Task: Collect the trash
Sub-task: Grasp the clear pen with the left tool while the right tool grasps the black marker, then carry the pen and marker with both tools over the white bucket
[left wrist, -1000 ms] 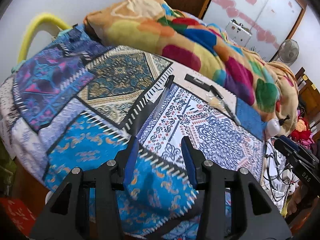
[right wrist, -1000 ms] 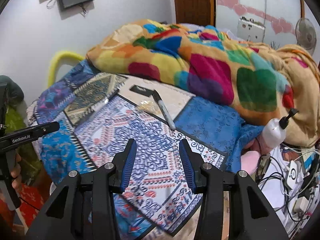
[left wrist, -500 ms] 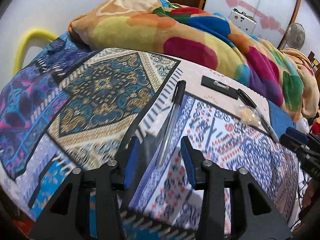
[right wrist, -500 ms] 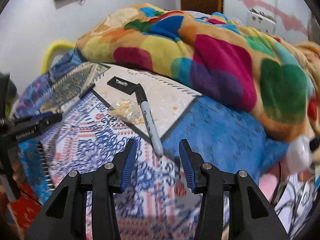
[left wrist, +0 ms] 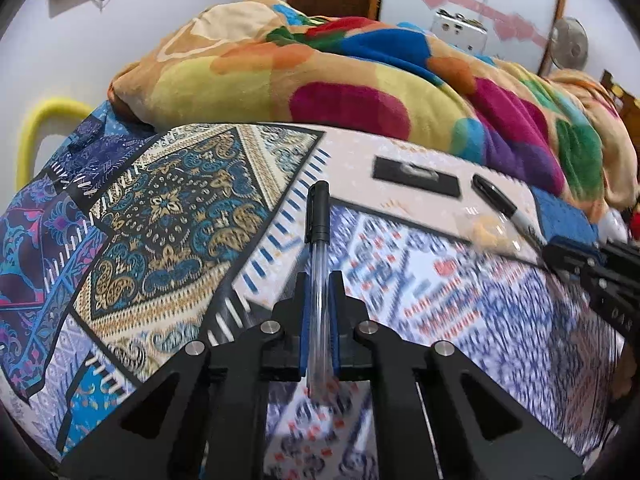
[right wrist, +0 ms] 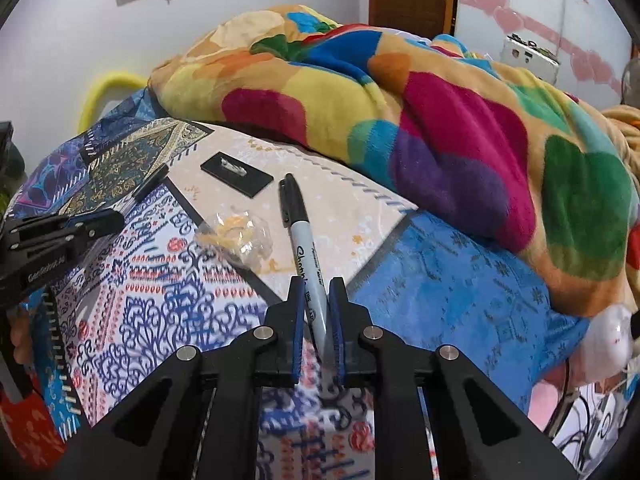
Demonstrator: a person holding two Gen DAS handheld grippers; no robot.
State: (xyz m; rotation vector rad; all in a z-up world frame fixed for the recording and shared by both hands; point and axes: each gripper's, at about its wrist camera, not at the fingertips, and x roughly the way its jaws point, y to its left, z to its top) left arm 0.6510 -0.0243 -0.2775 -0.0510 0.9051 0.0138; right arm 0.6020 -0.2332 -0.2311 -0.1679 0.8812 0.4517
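Observation:
My left gripper (left wrist: 319,280) is shut on a clear ballpoint pen with a black cap (left wrist: 317,220), whose cap points away over the patterned bedspread. My right gripper (right wrist: 317,286) is shut on a black-capped Sharpie marker (right wrist: 301,236) that lies on the bed. A crumpled clear plastic wrapper with yellow bits (right wrist: 236,234) lies just left of the marker; it also shows in the left wrist view (left wrist: 486,228). A flat black rectangular piece (right wrist: 237,173) lies beyond it, also visible in the left wrist view (left wrist: 416,176).
A thick multicoloured blanket (right wrist: 420,112) is heaped along the far side of the bed. A yellow bed rail (left wrist: 44,120) stands at the left. A white spray bottle (right wrist: 608,340) and cables lie off the right edge of the bed.
Both grippers have moved forward and down to the bed and closed, the left onto the ballpoint pen, the right onto the Sharpie marker.

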